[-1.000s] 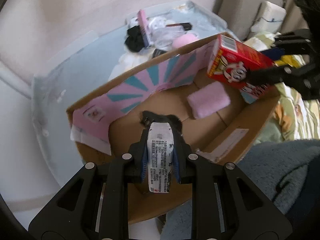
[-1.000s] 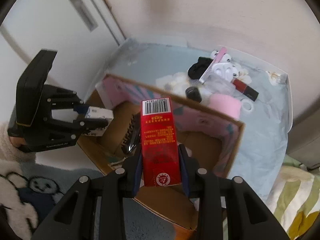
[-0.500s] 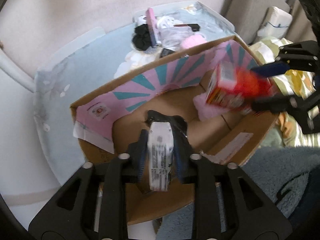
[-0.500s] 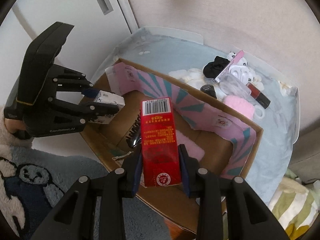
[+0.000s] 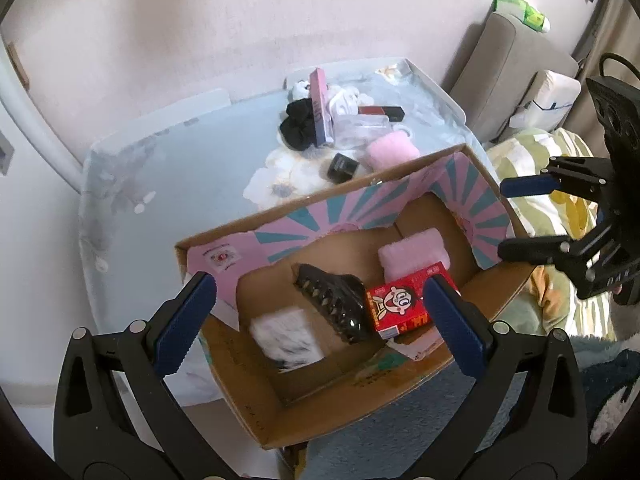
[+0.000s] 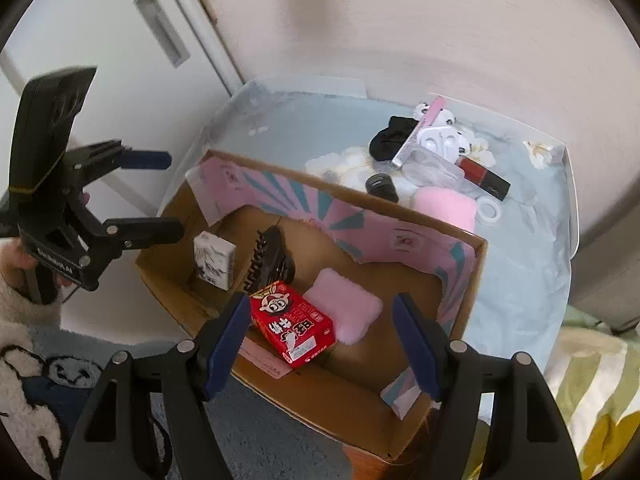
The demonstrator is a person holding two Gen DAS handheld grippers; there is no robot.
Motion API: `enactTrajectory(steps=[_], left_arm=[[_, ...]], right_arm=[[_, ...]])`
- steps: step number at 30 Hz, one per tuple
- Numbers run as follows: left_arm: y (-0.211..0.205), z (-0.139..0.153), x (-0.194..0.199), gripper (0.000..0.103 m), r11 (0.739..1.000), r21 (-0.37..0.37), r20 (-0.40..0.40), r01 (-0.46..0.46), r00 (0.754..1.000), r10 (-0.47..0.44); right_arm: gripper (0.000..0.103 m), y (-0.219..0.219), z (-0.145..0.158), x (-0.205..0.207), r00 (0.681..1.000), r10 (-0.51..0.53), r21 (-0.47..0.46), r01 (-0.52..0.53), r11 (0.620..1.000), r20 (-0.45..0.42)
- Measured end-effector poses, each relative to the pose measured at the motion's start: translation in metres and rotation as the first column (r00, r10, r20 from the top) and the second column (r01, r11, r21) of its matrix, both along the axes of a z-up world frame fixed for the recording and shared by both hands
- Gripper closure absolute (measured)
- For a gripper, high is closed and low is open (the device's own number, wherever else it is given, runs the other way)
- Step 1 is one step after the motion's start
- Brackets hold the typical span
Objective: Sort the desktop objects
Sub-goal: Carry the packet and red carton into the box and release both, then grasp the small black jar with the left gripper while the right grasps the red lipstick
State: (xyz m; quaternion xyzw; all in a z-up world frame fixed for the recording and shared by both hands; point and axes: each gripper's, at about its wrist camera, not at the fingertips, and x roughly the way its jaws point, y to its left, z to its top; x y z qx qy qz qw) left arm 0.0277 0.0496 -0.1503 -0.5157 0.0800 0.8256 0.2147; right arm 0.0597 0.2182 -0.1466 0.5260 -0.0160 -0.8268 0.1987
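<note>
1. The left gripper [image 5: 320,316] is hovering over the near-left end of the cardboard box [image 5: 256,396], its jaws spread wide and gripping nothing
2. The right gripper [image 6: 320,340] is hanging over the near side of the same box, jaws likewise spread wide and carrying nothing
3. The white carton [image 5: 287,339] is lying inside the box at its left end; it is blurred in the left wrist view, while in the right wrist view it [image 6: 214,261] is leaning against the box's left wall
4. The red snack box [image 6: 292,328] is resting inside the cardboard box, face up, touching the black hair claw [image 6: 269,261] on one side and leaning onto the pink pad [image 6: 344,306] on the other
5. The hair claw is sitting on the box floor between the white carton and the red snack box, teeth showing
6. The pink pad is lying flat toward the right half of the box floor
7. Behind the box, on the pale blue tabletop [image 5: 168,176], a cluster is waiting: a black fabric item [image 5: 298,128], a pink flat package [image 5: 320,106] standing on edge, a red and black lipstick [image 5: 380,111], a small black jar [image 5: 342,166], a pink fluffy roll [image 5: 392,152] just beyond the box's far wall, and clear plastic packaging [image 5: 360,130]
8. A blue rug [image 6: 52,376] is showing below the box on the left, and a striped yellow-green blanket [image 6: 592,392] on the right
</note>
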Motion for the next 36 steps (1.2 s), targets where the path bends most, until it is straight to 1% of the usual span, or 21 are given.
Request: enactTrajectory(steps=[3, 9, 13, 16, 19, 21, 23, 25, 28, 32, 33, 35, 36], left_arm=[[0.002, 0.001, -0.001, 0.000, 1.000, -0.006, 0.000, 0.006, 1.000, -0.006], [0.003, 0.017, -0.005, 0.000, 0.999, -0.022, 0.005, 0.043, 0.999, -0.043], [0.008, 0.028, -0.020, 0.000, 0.997, -0.010, 0.008, 0.072, 0.997, -0.072], [0.016, 0.038, -0.037, 0.000, 0.994, -0.017, 0.010, 0.111, 0.994, -0.111], [0.032, 0.048, -0.059, 0.000, 0.981, -0.071, -0.002, 0.182, 0.983, -0.183], [0.046, 0.054, -0.077, 0.000, 0.967, -0.119, -0.009, 0.225, 0.974, -0.227], [0.060, 0.055, -0.094, 0.000, 0.952, -0.146, 0.000, 0.271, 0.962, -0.274], [0.076, 0.049, -0.112, 0.000, 0.936, -0.164, 0.018, 0.313, 0.949, -0.314], [0.091, 0.034, -0.131, 0.000, 0.922, -0.178, 0.066, 0.343, 0.939, -0.336], [0.108, 0.003, -0.157, 0.000, 0.911, -0.146, 0.164, 0.387, 0.917, -0.363], [0.111, -0.005, -0.163, 0.000, 0.909, -0.137, 0.183, 0.393, 0.912, -0.367], [0.116, -0.022, -0.173, 0.000, 0.906, -0.128, 0.223, 0.404, 0.902, -0.370], [0.118, -0.030, -0.178, 0.000, 0.902, -0.129, 0.241, 0.411, 0.896, -0.373]], right_arm=[[0.034, 0.009, 0.004, -0.002, 1.000, -0.028, -0.015, 0.028, 0.999, -0.010], [0.034, 0.026, 0.016, -0.008, 0.997, -0.075, -0.038, 0.075, 0.996, -0.021], [0.034, 0.033, 0.024, -0.013, 0.997, -0.077, -0.014, 0.077, 0.997, -0.023], [0.034, 0.034, 0.029, -0.019, 0.997, -0.075, 0.016, 0.075, 0.997, -0.014], [0.034, 0.037, 0.037, -0.032, 0.997, -0.072, 0.046, 0.072, 0.996, 0.002], [0.034, 0.042, 0.041, -0.045, 0.996, -0.086, 0.076, 0.084, 0.994, 0.017], [0.034, 0.049, 0.042, -0.059, 0.993, -0.111, 0.094, 0.107, 0.990, 0.038], [0.034, 0.059, 0.040, -0.075, 0.989, -0.133, 0.090, 0.127, 0.988, 0.069], [0.034, 0.076, 0.029, -0.098, 0.978, -0.165, 0.064, 0.158, 0.985, 0.126], [0.034, 0.097, 0.004, -0.123, 0.958, -0.183, 0.023, 0.183, 0.983, 0.222], [0.034, 0.104, -0.007, -0.131, 0.950, -0.188, 0.007, 0.193, 0.981, 0.248], [0.034, 0.112, -0.020, -0.140, 0.944, -0.188, -0.004, 0.196, 0.981, 0.270], [0.034, 0.118, -0.028, -0.148, 0.947, -0.183, -0.005, 0.191, 0.982, 0.265]])
